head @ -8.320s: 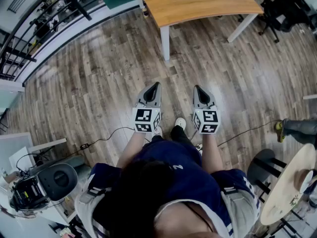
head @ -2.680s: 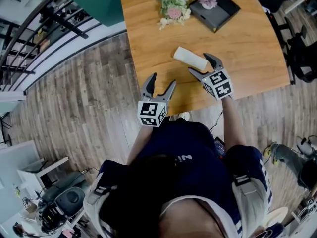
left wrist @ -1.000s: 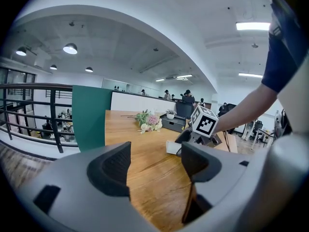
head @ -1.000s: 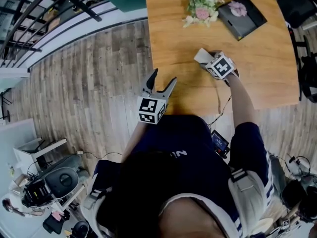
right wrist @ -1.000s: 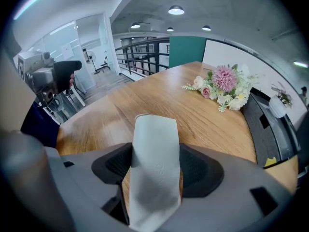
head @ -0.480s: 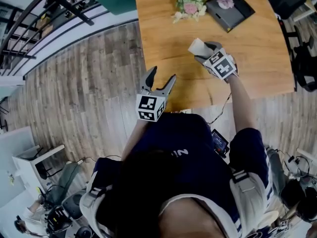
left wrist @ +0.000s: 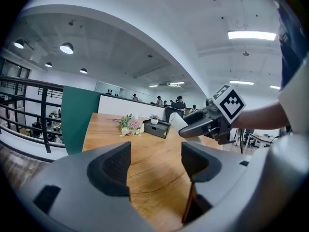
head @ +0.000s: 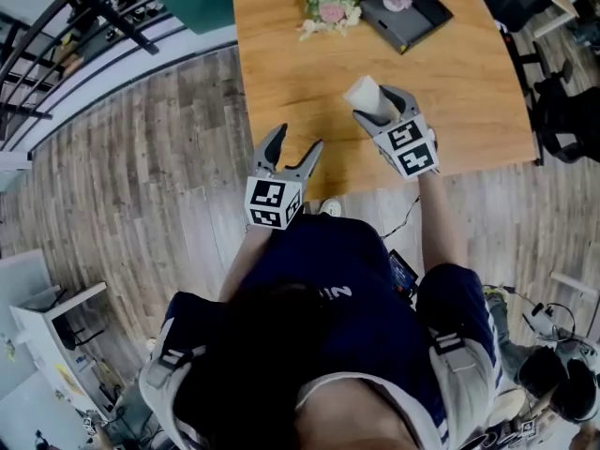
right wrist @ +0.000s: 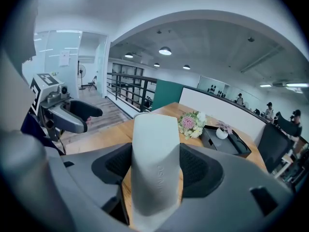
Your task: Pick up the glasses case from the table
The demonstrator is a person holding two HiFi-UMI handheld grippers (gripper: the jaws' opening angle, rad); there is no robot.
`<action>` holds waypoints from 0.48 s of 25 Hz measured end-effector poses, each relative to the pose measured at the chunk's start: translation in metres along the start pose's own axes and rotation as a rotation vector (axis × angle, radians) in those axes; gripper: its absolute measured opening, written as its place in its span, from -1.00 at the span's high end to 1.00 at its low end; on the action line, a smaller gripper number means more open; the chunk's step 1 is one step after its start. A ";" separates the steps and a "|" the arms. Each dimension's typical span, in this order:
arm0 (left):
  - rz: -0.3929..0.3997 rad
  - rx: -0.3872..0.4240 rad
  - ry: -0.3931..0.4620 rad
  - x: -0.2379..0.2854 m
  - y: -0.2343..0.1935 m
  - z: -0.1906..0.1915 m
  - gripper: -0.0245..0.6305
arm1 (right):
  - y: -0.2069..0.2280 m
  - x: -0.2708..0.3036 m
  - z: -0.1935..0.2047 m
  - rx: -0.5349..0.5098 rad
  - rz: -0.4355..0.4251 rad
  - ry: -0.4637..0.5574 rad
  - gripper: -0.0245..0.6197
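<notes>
Case (right wrist: 154, 163) clamped in the right tool (head: 377, 109), off the bench (head: 281, 64); left tool (head: 295, 139) wide, empty, to its left.

On the tabletop (head: 469, 82), a bouquet (head: 328, 3) lies left of a box (head: 405, 12); nearer, the glasses case (head: 364, 95) sits between the right gripper's (head: 380, 109) fingers (head: 397, 101).

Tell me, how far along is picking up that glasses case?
Done: the right tool is clamped on the glasses case. In hand: it holds the case in the air, seemingly clear of the wooden table. Remaining: little or nothing; the left tool stands open and empty.
</notes>
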State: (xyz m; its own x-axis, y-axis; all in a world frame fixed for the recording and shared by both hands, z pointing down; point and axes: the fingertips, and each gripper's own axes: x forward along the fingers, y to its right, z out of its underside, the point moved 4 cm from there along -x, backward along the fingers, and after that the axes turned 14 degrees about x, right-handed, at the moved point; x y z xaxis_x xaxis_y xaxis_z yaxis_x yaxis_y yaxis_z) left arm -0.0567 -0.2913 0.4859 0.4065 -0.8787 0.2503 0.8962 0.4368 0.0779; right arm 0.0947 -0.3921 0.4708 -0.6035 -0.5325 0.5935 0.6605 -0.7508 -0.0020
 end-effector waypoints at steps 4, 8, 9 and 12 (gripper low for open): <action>0.015 0.014 0.031 -0.002 0.020 -0.012 -0.07 | -0.009 -0.033 0.002 0.034 0.041 0.088 -0.05; 0.035 0.040 0.062 -0.004 0.041 -0.022 -0.07 | -0.014 -0.065 0.006 0.090 0.096 0.194 -0.05; 0.039 0.043 0.071 -0.004 0.046 -0.025 -0.07 | -0.016 -0.072 0.008 0.108 0.109 0.221 -0.05; 0.051 0.060 0.101 -0.007 0.060 -0.034 -0.07 | -0.019 -0.095 0.015 0.147 0.151 0.294 -0.05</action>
State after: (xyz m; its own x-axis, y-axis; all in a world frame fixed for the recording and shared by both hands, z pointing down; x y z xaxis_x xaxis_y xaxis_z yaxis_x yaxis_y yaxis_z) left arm 0.0006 -0.2658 0.4561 0.4696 -0.8688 0.1571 0.8629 0.4893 0.1263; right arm 0.1460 -0.3215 0.4264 -0.5826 -0.7391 0.3382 0.7965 -0.6019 0.0567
